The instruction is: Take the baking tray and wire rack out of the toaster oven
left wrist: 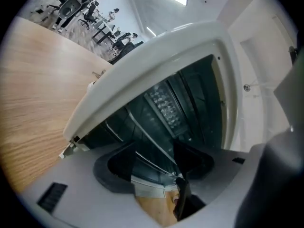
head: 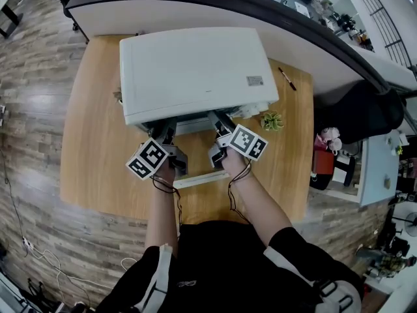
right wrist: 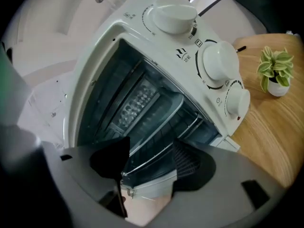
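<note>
A white toaster oven [head: 195, 70] stands on a round-cornered wooden table [head: 91, 142], its door [head: 202, 178] folded down toward me. Both grippers point into the opening. In the head view my left gripper [head: 166, 135] is at the mouth's left half and my right gripper [head: 218, 130] at its right half. Inside the oven [right wrist: 142, 42], a dark baking tray [right wrist: 156, 113] with a rounded rim lies on the rails, and the wire rack's [right wrist: 147, 158] front rods run just below it. My right gripper [right wrist: 149, 167] is open, its jaws either side of the rack's front edge without touching. The left gripper [left wrist: 152, 167] is open too, before the rack [left wrist: 149, 144].
Three white knobs [right wrist: 218, 63] line the oven's right side. A small potted plant [head: 272, 120] stands right of the oven, and a pen [head: 287, 78] lies behind it. A curved counter [head: 313, 38] runs behind the table. Bags and clutter [head: 329, 152] sit at the right.
</note>
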{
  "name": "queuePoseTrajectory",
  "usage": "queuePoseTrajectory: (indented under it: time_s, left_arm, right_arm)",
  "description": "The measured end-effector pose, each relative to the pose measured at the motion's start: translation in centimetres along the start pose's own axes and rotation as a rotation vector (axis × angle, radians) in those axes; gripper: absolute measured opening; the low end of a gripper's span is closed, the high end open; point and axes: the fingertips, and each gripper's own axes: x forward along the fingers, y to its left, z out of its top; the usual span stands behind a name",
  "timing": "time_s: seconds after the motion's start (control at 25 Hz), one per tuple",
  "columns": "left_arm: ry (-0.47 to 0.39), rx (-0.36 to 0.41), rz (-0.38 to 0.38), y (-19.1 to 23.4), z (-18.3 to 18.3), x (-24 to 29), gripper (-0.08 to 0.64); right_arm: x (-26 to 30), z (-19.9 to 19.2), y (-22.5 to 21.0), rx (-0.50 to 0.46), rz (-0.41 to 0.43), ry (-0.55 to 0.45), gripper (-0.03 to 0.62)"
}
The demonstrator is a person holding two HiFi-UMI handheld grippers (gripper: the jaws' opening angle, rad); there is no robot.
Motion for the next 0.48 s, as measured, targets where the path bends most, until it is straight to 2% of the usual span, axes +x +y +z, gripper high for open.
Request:
queuePoseTrajectory:
  time_s: [0.12, 0.2, 0.28, 0.36, 0.48]
  left_arm:
    - [-0.016, -0.016, 0.007, 0.5, 0.6, 0.7, 0.255]
    - [-0.030, -0.021, 0.012, 0.9, 1.2, 1.0, 0.250]
    - [-0.037, -0.010, 0.013, 0.9, 1.5, 1.2, 0.210]
    - [-0.036, 0.010, 0.003, 0.7, 1.5, 1.1, 0.168]
    - [-0.021, 0.024, -0.002, 0.5, 1.2, 0.5, 0.161]
  right_arm:
    - [0.9, 0.6, -0.4, 0.037, -0.006, -0.020, 0.283]
    - [1.6, 0.8, -0.4, 0.057, -0.001, -0.023, 0.250]
    - [2.1, 0.9, -0.2, 0.065, 0.023, -0.019, 0.237]
    - [2.2, 1.0, 0.2, 0.050, 0.048, -0.015, 0.200]
    - [1.7, 0.8, 0.6, 0.020, 0.057, -0.002, 0.165]
